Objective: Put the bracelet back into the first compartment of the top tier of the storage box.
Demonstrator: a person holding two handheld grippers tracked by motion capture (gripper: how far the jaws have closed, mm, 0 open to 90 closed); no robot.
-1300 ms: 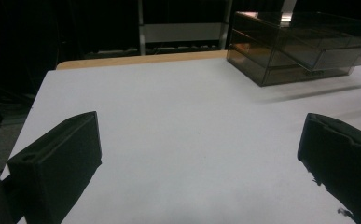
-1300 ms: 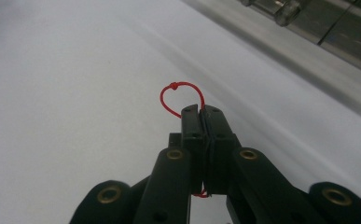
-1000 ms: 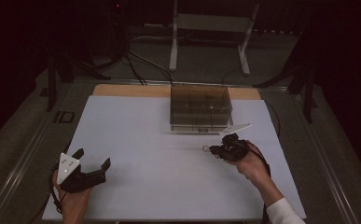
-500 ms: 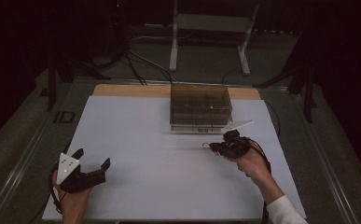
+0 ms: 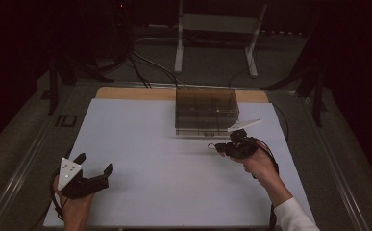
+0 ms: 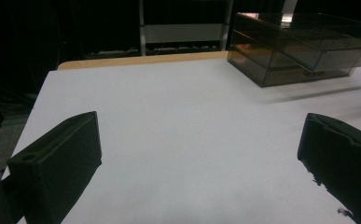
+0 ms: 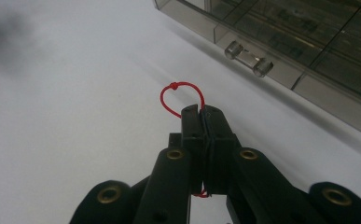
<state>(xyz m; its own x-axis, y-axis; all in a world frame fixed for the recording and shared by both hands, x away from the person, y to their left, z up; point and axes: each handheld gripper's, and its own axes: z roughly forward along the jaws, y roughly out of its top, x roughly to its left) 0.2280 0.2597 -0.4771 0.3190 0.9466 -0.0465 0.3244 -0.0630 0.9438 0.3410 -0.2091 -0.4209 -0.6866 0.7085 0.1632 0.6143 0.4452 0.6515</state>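
Observation:
My right gripper (image 7: 200,111) is shut on a thin red string loop (image 7: 182,95) with a small knot at its top; the loop sticks out past the closed jaws. In the high view the right gripper (image 5: 222,147) hovers just in front of a smoky clear drawer box (image 5: 205,110), with the red string loop (image 5: 213,145) at its tip. The box's lower drawer has a clear knob (image 7: 248,58). My left gripper (image 5: 94,167) rests open near the front left of the white mat (image 5: 164,168), nothing between its jaws; its left fingertip (image 6: 61,158) is seen over the bare mat.
The drawer box (image 6: 304,46) stands at the back middle of the mat, by a wooden table strip (image 5: 135,93). A metal stand (image 5: 215,33) and cables lie beyond the table. Dark surroundings border the mat on all sides.
The right gripper has crept slightly left and toward the drawer box with the red string. The left gripper has stayed put.

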